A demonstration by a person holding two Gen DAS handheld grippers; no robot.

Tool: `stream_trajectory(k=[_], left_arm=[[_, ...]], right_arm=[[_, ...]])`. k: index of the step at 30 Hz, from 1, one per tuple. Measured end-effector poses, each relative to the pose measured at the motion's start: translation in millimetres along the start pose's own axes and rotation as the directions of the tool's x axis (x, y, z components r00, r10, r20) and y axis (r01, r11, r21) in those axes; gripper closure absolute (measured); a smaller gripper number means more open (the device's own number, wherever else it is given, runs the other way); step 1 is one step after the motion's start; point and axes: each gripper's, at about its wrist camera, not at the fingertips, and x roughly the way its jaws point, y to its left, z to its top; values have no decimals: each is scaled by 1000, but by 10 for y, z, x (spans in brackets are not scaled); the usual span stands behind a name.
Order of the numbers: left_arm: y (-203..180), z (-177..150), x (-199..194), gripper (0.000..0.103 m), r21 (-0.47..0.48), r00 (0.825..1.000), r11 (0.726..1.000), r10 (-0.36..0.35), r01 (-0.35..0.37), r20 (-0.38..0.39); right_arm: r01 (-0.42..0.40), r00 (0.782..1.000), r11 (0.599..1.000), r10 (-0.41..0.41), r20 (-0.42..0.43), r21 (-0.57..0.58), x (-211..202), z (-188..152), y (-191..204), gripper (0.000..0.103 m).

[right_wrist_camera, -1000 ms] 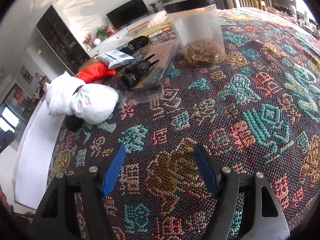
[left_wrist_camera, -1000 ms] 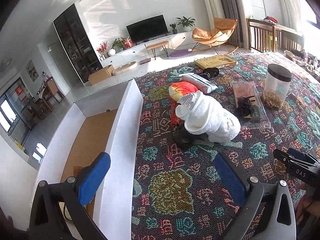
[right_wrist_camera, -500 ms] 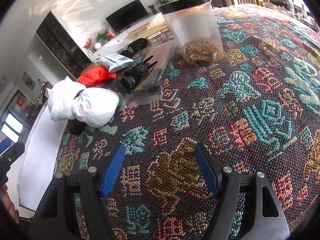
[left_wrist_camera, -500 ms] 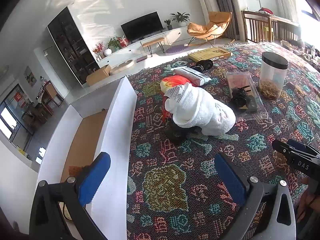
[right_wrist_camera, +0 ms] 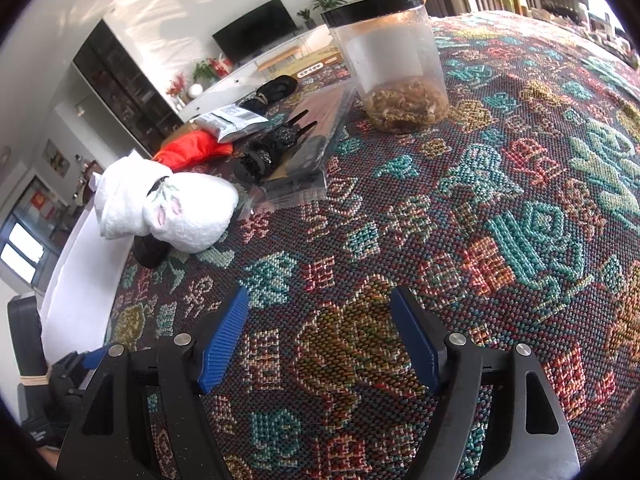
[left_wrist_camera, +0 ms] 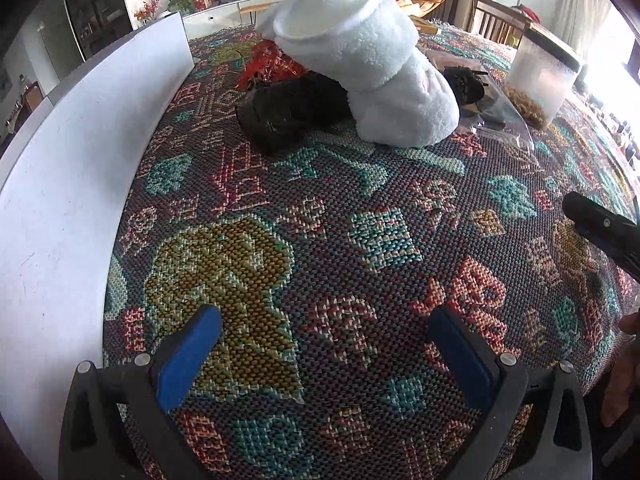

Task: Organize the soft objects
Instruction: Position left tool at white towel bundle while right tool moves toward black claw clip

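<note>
White towel roll on patterned table, both tools empty.

The white towel roll (left_wrist_camera: 372, 60) lies on the woven table cover (left_wrist_camera: 360, 240), resting against a black soft item (left_wrist_camera: 288, 108) and a red soft item (right_wrist_camera: 188, 148). The left tool (left_wrist_camera: 324, 354) and right tool (right_wrist_camera: 320, 336) hover above the cover, jaws wide apart, gripping nothing. A lidded jar (right_wrist_camera: 396, 60) stands well apart.

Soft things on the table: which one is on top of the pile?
The white towel roll is on top. The black bundle pokes out from beneath it, and the red-orange cloth lies flat behind them on the patterned cloth.
</note>
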Motion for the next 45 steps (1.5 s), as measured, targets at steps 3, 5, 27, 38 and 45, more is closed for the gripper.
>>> stream_trajectory(k=[3, 5, 27, 38, 45], left_arm=[[29, 91, 59, 0, 15, 1000, 1000, 5, -5, 19], [29, 185, 111, 0, 32, 999, 999, 5, -6, 33], [98, 462, 279, 0, 29, 992, 1000, -14, 10, 127], [97, 465, 277, 0, 29, 992, 1000, -13, 10, 128], [98, 465, 278, 0, 28, 992, 1000, -13, 9, 128]], right_arm=[[16, 1000, 1000, -16, -3, -19, 39, -4, 57, 23], [24, 1000, 999, -24, -4, -28, 51, -6, 73, 23], [26, 1000, 999, -26, -3, -40, 65, -7, 89, 20], [54, 998, 996, -55, -7, -72, 124, -29, 167, 19], [57, 998, 996, -58, -7, -75, 136, -31, 172, 19]])
